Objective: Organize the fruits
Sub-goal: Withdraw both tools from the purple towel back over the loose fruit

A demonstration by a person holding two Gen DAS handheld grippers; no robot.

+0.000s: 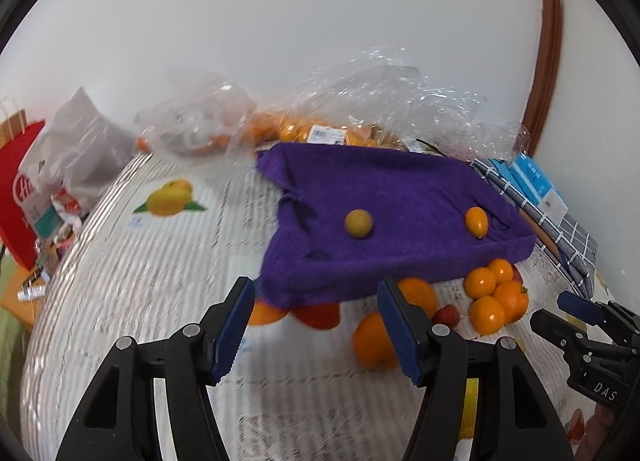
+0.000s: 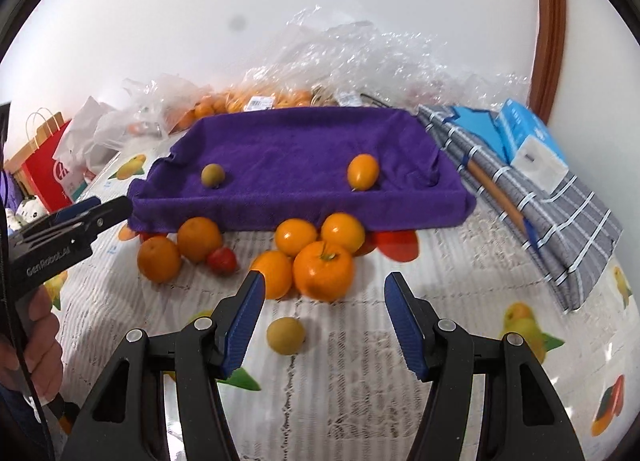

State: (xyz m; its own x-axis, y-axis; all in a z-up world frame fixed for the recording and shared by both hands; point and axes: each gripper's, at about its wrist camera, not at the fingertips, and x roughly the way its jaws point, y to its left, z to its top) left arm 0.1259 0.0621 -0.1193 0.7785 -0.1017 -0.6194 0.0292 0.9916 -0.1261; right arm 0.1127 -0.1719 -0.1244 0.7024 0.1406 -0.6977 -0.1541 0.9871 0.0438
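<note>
While hovering low over the tablecloth [image 1: 120,261], left gripper [image 1: 316,325] spread wide, nothing between fingers; aimed at gap between two oranges peeking from under front edge of purple towel-lined tray [image 1: 400,197]. Tray holds 2 fruits: greenish-yellow round one [image 1: 359,223] mid-tray, small orange oval one [image 1: 476,221] to its right. Loose pile just in front of tray: large orange [image 1: 374,341] partly behind right finger, cluster of approx 4 small oranges [image 1: 494,293] further right, 1 strawberry [image 1: 446,315] between. Right gripper [image 1: 576,313] visible at far right edge; jaw gap can't tell from this angle. Bagged oranges in clear plastic [image 1: 288,129] behind tray. Right wrist view next: right gripper [image 2: 324,321] also wide open, empty, pointing at big orange w/ green stem [image 2: 324,271] just ahead; yellowish round fruit [image 2: 285,335] sits on cloth between fingertips, nearer left finger. Count here: 2 in tray, approx 7 orange fruits loose in front, 1 strawberry [image 2: 222,259], 1 yellowish loose one. Left gripper [image 2: 92,211] at left edge beside tray corner, hand [image 2: 36,325] below it. Likely step: pick one loose fruit, move to tray. To do well: center fingers on single fruit, e.g. the yellowish one standing apart; come down w/ pads either side at widest part, close gently, since round fruit rolls. Avoid packed cluster: neighbours touching, likely to get nudged. Lift clear of tray rim before releasing near matching fruit.
</note>
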